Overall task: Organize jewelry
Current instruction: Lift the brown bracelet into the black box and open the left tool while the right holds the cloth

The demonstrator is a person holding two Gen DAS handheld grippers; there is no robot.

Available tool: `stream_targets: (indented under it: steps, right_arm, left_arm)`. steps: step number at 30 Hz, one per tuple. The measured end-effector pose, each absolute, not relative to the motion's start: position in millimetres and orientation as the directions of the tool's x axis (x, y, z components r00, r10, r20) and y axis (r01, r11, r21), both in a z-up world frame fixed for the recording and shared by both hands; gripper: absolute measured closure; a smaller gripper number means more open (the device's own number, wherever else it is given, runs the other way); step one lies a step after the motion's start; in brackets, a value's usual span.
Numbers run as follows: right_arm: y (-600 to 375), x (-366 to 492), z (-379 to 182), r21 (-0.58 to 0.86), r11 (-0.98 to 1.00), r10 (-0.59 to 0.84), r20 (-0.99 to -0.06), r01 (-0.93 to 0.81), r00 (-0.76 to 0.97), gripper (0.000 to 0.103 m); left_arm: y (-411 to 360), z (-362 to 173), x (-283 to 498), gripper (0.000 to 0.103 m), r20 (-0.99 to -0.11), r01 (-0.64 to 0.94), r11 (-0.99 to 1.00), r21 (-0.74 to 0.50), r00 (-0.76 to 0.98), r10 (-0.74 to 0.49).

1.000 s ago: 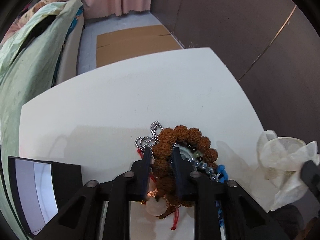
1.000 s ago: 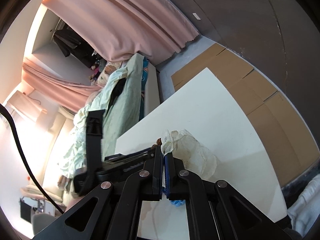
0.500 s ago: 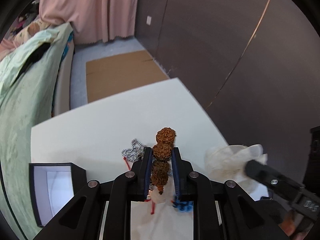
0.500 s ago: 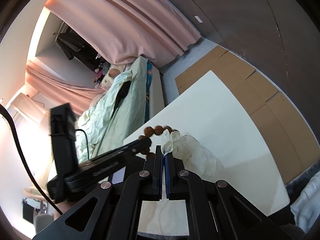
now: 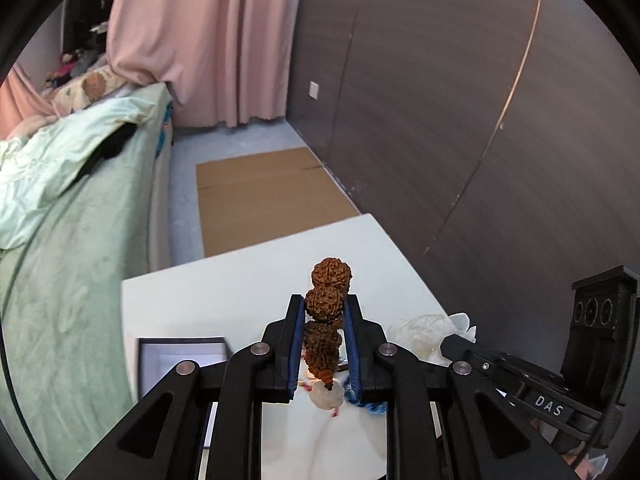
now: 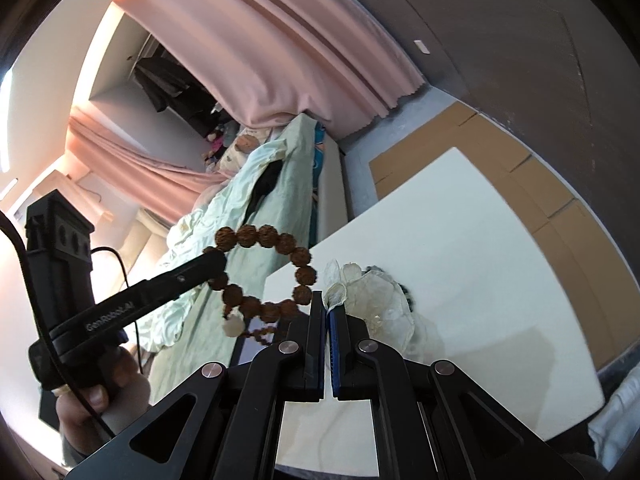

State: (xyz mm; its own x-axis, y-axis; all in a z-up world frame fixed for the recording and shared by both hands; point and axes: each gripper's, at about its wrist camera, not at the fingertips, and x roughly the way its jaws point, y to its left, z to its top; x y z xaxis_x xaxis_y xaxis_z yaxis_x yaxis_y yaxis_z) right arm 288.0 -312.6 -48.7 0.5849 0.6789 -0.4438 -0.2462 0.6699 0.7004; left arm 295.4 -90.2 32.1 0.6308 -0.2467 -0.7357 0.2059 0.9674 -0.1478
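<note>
My left gripper (image 5: 322, 308) is shut on a brown seed-bead bracelet (image 5: 325, 312) and holds it in the air above the white table (image 5: 224, 292). In the right wrist view the bracelet (image 6: 276, 276) hangs as a full loop from the left gripper (image 6: 214, 266), with a pale bead and a red cord at its bottom. My right gripper (image 6: 329, 300) is shut on the edge of a sheer white pouch (image 6: 376, 304) that rests on the table (image 6: 460, 240). The pouch also shows in the left wrist view (image 5: 424, 334). An open black jewelry box (image 5: 180, 356) with a white lining stands at the left.
Blue beads (image 5: 354, 392) and a dark bead string (image 6: 404, 290) lie on the table by the pouch. A bed with a green cover (image 5: 68, 216) runs along the left. Flat cardboard (image 5: 260, 192) lies on the floor beyond the table, by a dark wall (image 5: 460, 100).
My left gripper has lifted the brown bracelet off the pile on the table and raised it high. My right gripper has kept its hold on the pouch.
</note>
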Motion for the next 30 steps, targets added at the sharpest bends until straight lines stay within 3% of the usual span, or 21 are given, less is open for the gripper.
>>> stream_targets:
  steps: [10,23,28,30]
  right_arm:
    - [-273,290,-42,0.676,0.667,0.705,-0.435,-0.314,0.560,0.099]
    - [-233,284,-41,0.650,0.663,0.727,-0.441,-0.371,0.526,0.099]
    - [-235,285,-43,0.645,0.676,0.715,-0.456,-0.357,0.530,0.099]
    - [-233,286,-44,0.646,0.675,0.717,-0.460,-0.357,0.523,0.099]
  left_arm:
    - [-36,37,277,0.083,-0.730,0.121,0.985,-0.127,0.660,-0.175]
    - [10,-2,275,0.083,-0.768,0.061,0.987,-0.148,0.622,-0.153]
    - [10,-25,291,0.081,-0.821,0.042,0.992,-0.120,0.557,-0.123]
    - [11,-32,295,0.076,-0.844,0.020,0.995,-0.097,0.528,-0.093]
